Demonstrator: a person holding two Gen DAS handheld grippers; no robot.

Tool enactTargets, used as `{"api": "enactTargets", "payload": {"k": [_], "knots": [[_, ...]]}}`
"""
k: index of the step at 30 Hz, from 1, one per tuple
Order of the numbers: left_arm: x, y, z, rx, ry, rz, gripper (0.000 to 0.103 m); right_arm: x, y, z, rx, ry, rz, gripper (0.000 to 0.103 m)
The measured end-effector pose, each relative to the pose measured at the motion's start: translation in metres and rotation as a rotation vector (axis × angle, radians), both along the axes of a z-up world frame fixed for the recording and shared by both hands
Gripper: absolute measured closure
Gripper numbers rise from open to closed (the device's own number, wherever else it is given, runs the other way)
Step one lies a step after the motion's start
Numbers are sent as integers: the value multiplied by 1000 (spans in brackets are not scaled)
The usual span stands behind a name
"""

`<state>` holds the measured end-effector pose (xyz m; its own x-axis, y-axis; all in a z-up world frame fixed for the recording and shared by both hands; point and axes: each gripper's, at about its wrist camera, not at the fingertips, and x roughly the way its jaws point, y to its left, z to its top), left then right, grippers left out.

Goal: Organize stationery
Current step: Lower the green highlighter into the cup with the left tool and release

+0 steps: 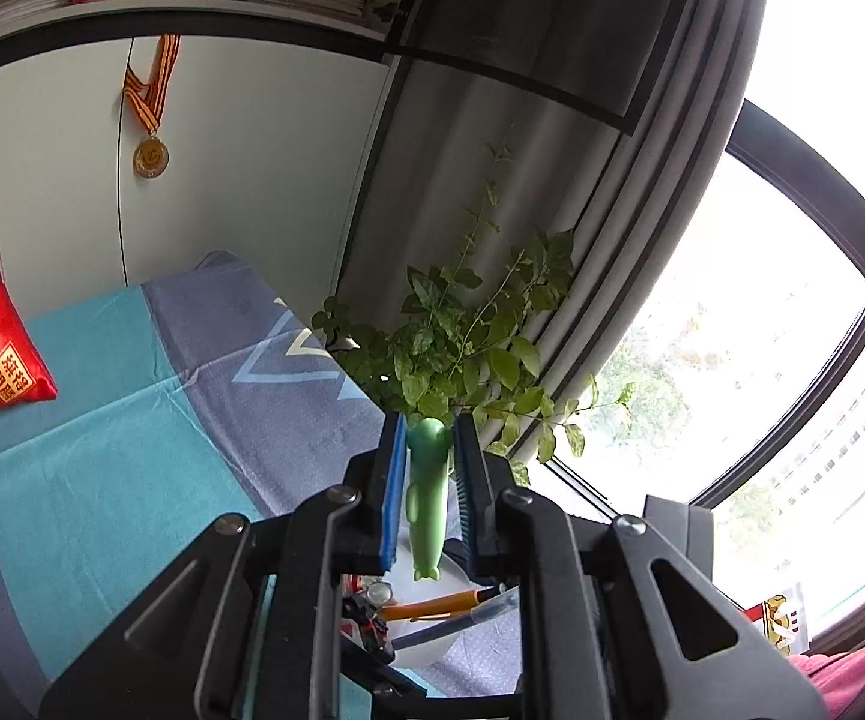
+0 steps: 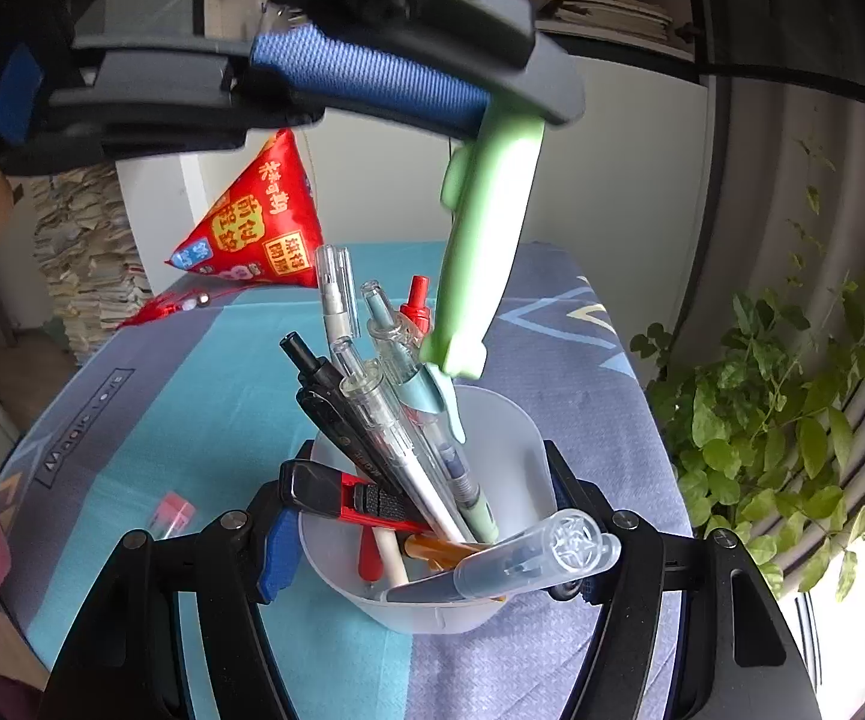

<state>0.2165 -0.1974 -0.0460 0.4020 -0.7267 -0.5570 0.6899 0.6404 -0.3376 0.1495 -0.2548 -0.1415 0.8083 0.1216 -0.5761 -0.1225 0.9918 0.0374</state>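
Nearest in the right wrist view, the right claw (image 2: pixel 432 516) stands with one finger on each side of a translucent white cup (image 2: pixel 510 438). Its blue pads (image 2: pixel 279 546) sit at the cup's wall and appear to pinch it, steadying it on the tabletop (image 2: pixel 582 360), which wears a blue and teal cloth. The cup is crowded with stationery leaning to the left: a black pen (image 2: pixel 324 402), a clear pen (image 2: pixel 384 414), a red and black utility knife (image 2: pixel 348 495), an orange pen (image 2: pixel 438 546) low inside, and a clear capped pen (image 2: pixel 528 558) lying across the near rim.

Just above the cup hangs a pale green pen (image 2: pixel 480 246), its lower end close over the cup's back rim and not yet inside. The left claw (image 2: pixel 486 114) holds it by the upper end, reaching in from the top of that view. In the left wrist view the left claw (image 1: pixel 426 450) is closed narrow on the green pen (image 1: pixel 429 492), with the cup glimpsed below.

On the cloth to the left lies a small pink item (image 2: pixel 171 513), still outside the cup. Farther back are a red pouch (image 2: pixel 258 222) and a leafy plant (image 2: pixel 792 408) by the window.

The step in hand seems to be dropping the green pen into the cup. The next move likely calls for lowering it into a free gap on the right, clear of the leaning pens, before releasing.
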Motion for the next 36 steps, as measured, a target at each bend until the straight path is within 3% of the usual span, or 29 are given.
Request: {"api": "enactTargets", "payload": {"k": [12, 31, 36], "knots": [[3, 8, -13, -5, 44, -5, 89, 1, 1, 0, -10, -4, 8, 33], [5, 5, -9, 72, 46, 17, 85, 1, -2, 0, 7, 9, 8, 33], [1, 16, -4, 56, 32, 44, 83, 1, 0, 0, -4, 14, 8, 33]]}}
